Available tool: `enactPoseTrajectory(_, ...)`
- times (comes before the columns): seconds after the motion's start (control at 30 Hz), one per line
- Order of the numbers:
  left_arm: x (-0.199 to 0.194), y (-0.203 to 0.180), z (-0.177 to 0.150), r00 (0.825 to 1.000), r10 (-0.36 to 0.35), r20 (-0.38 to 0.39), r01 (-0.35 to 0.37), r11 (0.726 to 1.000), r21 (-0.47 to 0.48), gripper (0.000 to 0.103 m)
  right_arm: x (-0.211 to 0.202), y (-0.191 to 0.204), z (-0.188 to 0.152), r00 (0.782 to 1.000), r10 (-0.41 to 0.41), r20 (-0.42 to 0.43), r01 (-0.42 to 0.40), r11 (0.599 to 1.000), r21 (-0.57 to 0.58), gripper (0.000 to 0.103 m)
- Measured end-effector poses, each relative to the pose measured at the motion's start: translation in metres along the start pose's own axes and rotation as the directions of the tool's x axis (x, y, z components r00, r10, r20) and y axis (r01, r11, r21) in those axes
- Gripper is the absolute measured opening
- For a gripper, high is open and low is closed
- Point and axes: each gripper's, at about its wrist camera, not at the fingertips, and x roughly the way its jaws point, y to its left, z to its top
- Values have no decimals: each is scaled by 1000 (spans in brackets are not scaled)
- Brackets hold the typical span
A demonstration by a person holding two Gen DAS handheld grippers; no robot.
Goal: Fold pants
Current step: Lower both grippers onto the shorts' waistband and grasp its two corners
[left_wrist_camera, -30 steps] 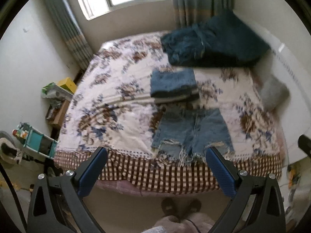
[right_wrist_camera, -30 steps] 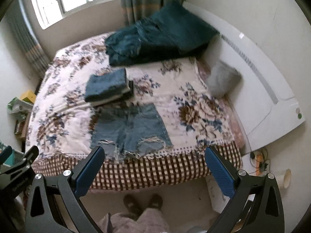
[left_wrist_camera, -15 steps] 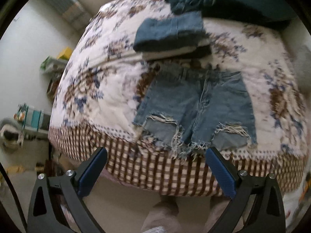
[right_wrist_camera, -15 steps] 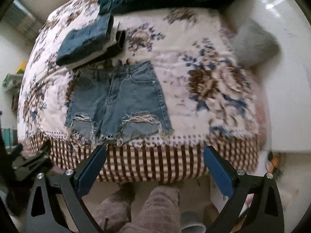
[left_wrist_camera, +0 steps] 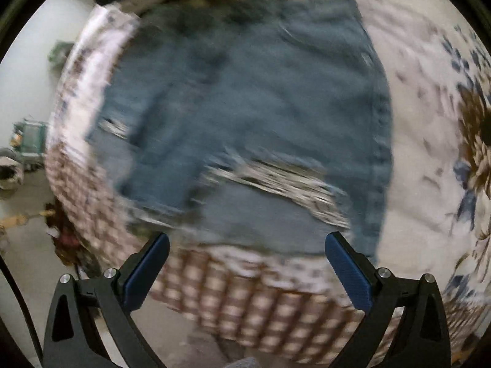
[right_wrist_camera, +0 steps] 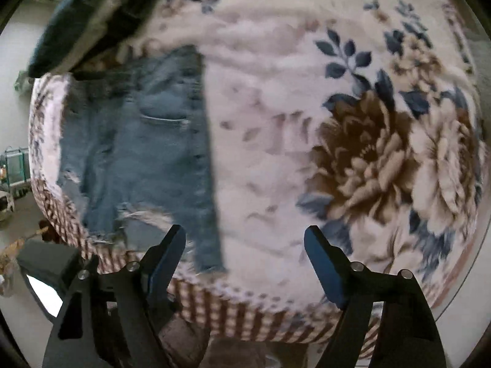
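A pair of light blue denim shorts [left_wrist_camera: 251,122] with frayed, ripped leg hems lies flat on the floral bedspread [left_wrist_camera: 429,184], hems toward the bed's near edge. It also shows in the right wrist view [right_wrist_camera: 147,159], at the left. My left gripper [left_wrist_camera: 247,245] is open and empty, just above the shorts' hem at the bed edge. My right gripper [right_wrist_camera: 245,239] is open and empty, over the bedspread beside the shorts' right side seam. Both views are motion-blurred.
A stack of folded dark jeans [right_wrist_camera: 92,15] lies beyond the shorts' waistband. The bedspread's checkered border [left_wrist_camera: 245,300] hangs over the near edge. The left gripper's body [right_wrist_camera: 49,263] shows low left in the right wrist view. Floor clutter [left_wrist_camera: 27,147] sits at left.
Both grippers have dropped down and forward toward the bed, so the shorts now fill much more of each view. Both stay open and empty. The shorts have not moved.
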Motion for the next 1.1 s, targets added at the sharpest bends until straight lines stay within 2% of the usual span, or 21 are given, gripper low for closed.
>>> enactPoseTrajectory(0.07, 10, -10, -1, 999, -39, -33, 38, 999, -31, 103, 16, -4, 14, 999, -12, -32, 11, 1000, -15, 82)
enactPoseTrajectory(0.1, 17, -14, 0, 995, -83, -53, 79, 995, -63, 103, 22, -4, 21, 999, 0, -46, -1, 1000, -25, 82)
enactPoseTrajectory(0.17, 29, -14, 0, 975, -206, -82, 190, 967, -167, 103, 31, -2, 36, 997, 5, -71, -7, 999, -37, 82)
enactPoseTrajectory(0.2, 31, -13, 0, 969, -233, -83, 214, 957, -198, 103, 34, 3, 42, 996, 13, -85, -16, 999, -44, 82)
enactPoseTrajectory(0.27, 33, -8, 0, 952, -300, -61, 273, 921, -279, 101, 38, 16, 56, 994, 10, -112, -17, 998, -64, 82)
enactPoseTrajectory(0.3, 33, -4, 1, 938, -345, -39, 316, 893, -321, 99, 40, 23, 64, 993, -6, -122, -4, 997, -82, 82)
enactPoseTrajectory(0.37, 34, 0, 4, 918, -397, -16, 366, 860, -356, 96, 43, 44, 81, 989, -56, -136, 38, 990, -137, 82)
enactPoseTrajectory(0.43, 38, 0, 9, 906, -424, -13, 392, 849, -356, 93, 48, 62, 95, 986, -89, -143, 61, 981, -185, 82)
enactPoseTrajectory(0.57, 50, -4, 20, 910, -413, -23, 380, 857, -349, 92, 65, 96, 127, 976, -161, -144, 122, 961, -247, 82)
enactPoseTrajectory(0.77, 52, 3, 35, 907, -421, -20, 382, 840, -385, 89, 90, 118, 154, 954, -249, -169, 201, 945, -259, 82)
enactPoseTrajectory(0.87, 49, 7, 44, 912, -411, -11, 375, 843, -387, 77, 98, 124, 157, 943, -278, -182, 226, 938, -263, 82)
enactPoseTrajectory(0.9, 47, 7, 51, 912, -409, -5, 376, 843, -386, 66, 100, 126, 156, 940, -289, -184, 235, 935, -265, 82)
enactPoseTrajectory(0.93, 42, 10, 53, 915, -403, 9, 376, 845, -381, 59, 102, 129, 155, 938, -292, -186, 238, 935, -264, 82)
enactPoseTrajectory(1.0, 32, 17, 58, 911, -409, 40, 395, 843, -365, 35, 106, 132, 152, 937, -294, -189, 241, 936, -257, 81)
enactPoseTrajectory(1.03, 27, 18, 61, 910, -413, 45, 401, 845, -355, 30, 106, 131, 152, 938, -289, -189, 239, 938, -250, 81)
enactPoseTrajectory(1.07, 22, 22, 66, 905, -421, 53, 412, 843, -346, 23, 102, 124, 153, 942, -276, -190, 228, 943, -242, 76)
enactPoseTrajectory(1.1, 18, 25, 68, 904, -425, 55, 417, 841, -344, 17, 99, 119, 155, 946, -260, -191, 213, 948, -235, 66)
